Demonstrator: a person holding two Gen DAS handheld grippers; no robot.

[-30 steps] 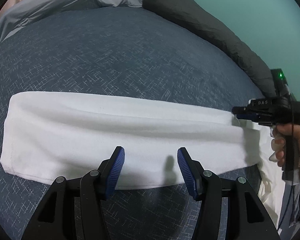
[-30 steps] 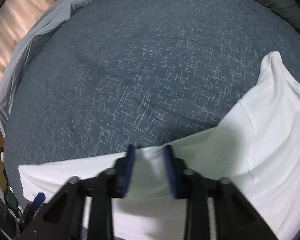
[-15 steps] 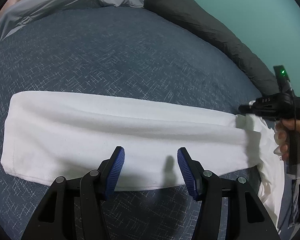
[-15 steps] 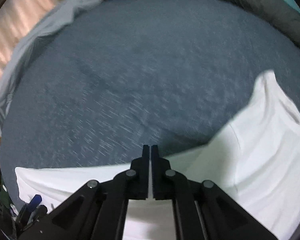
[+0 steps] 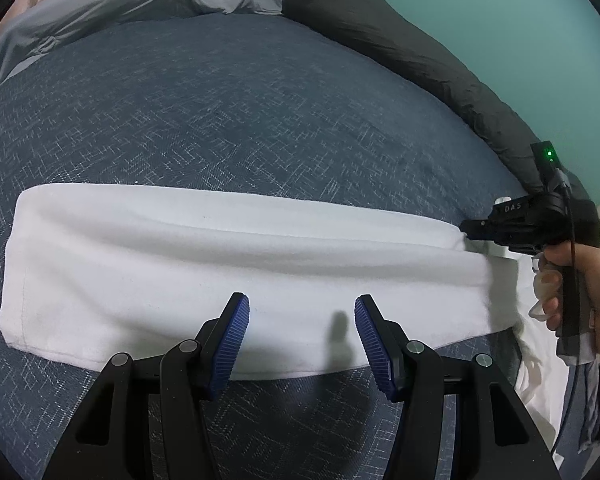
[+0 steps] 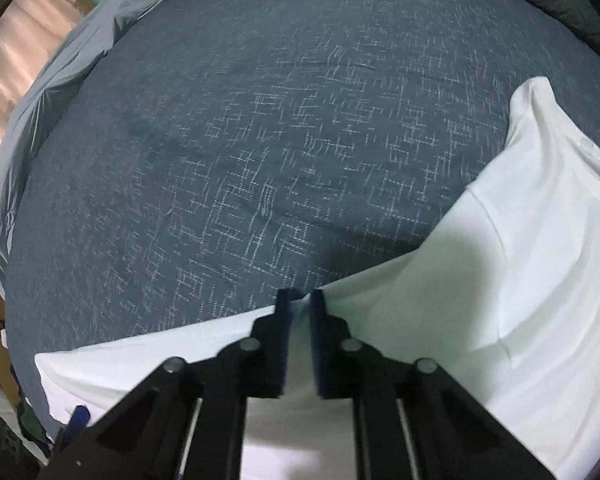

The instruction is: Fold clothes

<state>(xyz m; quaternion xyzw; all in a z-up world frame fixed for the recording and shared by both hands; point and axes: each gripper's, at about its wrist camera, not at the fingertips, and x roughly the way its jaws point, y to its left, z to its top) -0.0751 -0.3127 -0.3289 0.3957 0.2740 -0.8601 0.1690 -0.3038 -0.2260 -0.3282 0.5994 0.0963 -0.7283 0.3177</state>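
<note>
left view only: full white garment (image 5: 240,264) folded in a long band across mid-frame on bed (image 5: 220,112) | left hand-held gripper (image 5: 302,340) open, empty, over near hem | right hand-held gripper (image 6: 300,312) just been closing, clamped on garment's far edge | bare bed beyond, bolster (image 5: 400,56) upper right

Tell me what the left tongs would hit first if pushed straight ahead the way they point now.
Most likely the folded white garment: the open left tongs hang empty, angled down over its near edge on the blue bedspread. Depth is unclear, so the exact landing spot is uncertain.
</note>
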